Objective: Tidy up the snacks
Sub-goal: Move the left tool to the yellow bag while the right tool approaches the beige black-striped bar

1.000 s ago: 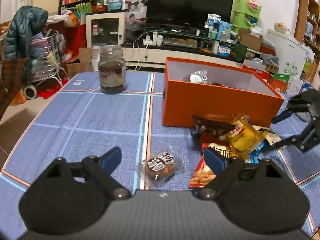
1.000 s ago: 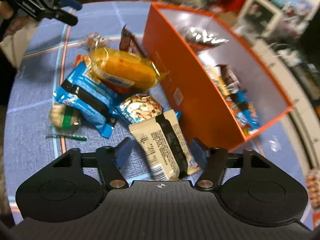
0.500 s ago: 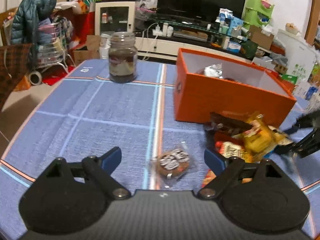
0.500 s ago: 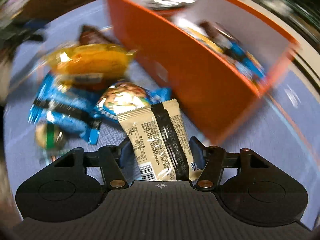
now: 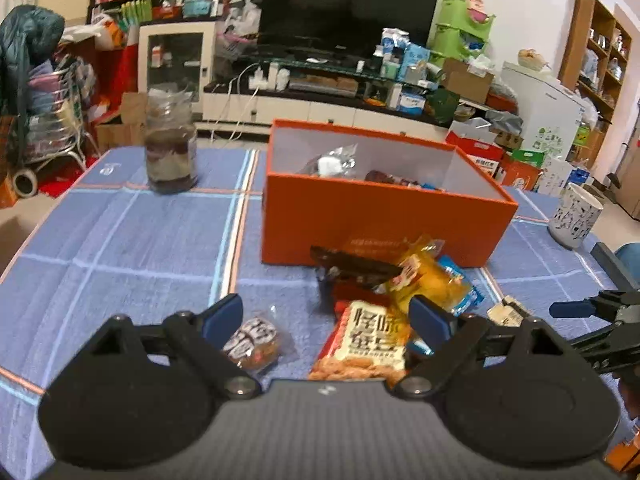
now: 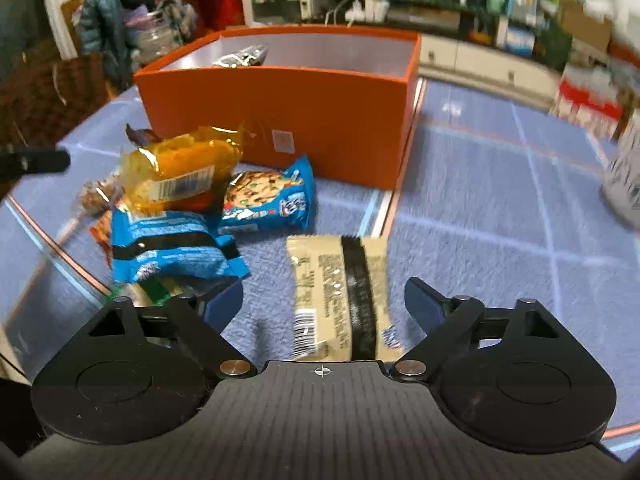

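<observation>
An orange box (image 5: 380,220) with several snacks inside stands on the blue checked tablecloth; it also shows in the right wrist view (image 6: 280,116). A pile of snack packets lies in front of it: a yellow cake packet (image 5: 428,280), a dark wrapper (image 5: 356,266), a peanut bag (image 5: 372,340) and a round cookie packet (image 5: 252,342). My left gripper (image 5: 324,316) is open over the peanut bag and cookie. My right gripper (image 6: 324,300) is open around a beige bar packet (image 6: 340,292) lying flat. Blue cookie packets (image 6: 176,248) (image 6: 268,200) and the yellow cake packet (image 6: 180,168) lie to its left.
A glass jar (image 5: 170,148) stands at the back left of the table. A white patterned cup (image 5: 574,216) stands at the right; it is blurred in the right wrist view (image 6: 628,176). The room behind is cluttered with a TV stand and shelves.
My right gripper swung round to face the box's long side, and its jaws opened wider around the beige bar. My left gripper moved right, from the cookie towards the peanut bag.
</observation>
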The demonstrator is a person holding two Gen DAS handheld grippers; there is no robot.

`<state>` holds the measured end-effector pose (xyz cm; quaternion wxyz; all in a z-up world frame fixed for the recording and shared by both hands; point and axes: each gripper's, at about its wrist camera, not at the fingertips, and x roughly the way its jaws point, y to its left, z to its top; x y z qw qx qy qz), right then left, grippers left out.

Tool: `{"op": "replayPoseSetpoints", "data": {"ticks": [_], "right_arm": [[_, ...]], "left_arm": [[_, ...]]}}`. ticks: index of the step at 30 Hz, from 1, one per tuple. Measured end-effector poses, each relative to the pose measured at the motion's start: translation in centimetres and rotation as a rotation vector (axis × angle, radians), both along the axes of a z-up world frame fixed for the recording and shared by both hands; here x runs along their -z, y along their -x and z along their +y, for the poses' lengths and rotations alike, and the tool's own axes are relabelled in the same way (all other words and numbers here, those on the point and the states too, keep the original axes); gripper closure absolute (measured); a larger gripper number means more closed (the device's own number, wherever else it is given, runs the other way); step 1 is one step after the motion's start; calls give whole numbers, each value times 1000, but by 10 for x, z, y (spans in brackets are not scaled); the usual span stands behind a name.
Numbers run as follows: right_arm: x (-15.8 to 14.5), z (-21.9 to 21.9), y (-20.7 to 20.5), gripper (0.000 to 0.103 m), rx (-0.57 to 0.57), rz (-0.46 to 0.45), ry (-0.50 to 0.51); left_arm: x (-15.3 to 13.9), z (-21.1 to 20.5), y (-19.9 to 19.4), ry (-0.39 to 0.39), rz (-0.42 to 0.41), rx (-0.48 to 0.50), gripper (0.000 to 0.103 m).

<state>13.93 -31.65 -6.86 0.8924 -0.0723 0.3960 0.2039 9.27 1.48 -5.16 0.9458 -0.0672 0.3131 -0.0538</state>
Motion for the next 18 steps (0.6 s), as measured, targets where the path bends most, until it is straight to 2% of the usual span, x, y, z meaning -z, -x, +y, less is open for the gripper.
{"op": "replayPoseSetpoints", "data": {"ticks": [2, 6, 8, 13, 18], "right_arm": [[0, 1, 0, 22, 29, -12, 18], [1, -4, 3, 20, 110, 10, -35], [3, 2, 9, 19, 97, -37, 4], [14, 11, 8, 19, 53, -101, 59], [28, 6, 1, 19, 65, -53, 24]], "left_arm": [[-3, -1, -3, 14, -15, 5, 13], [-7, -9, -15, 34, -27, 30, 13], [-7, -19, -22, 37, -37, 48, 13], [2, -58, -37, -8, -20, 110, 13], [15, -73, -47, -58, 27, 111, 13]]}}
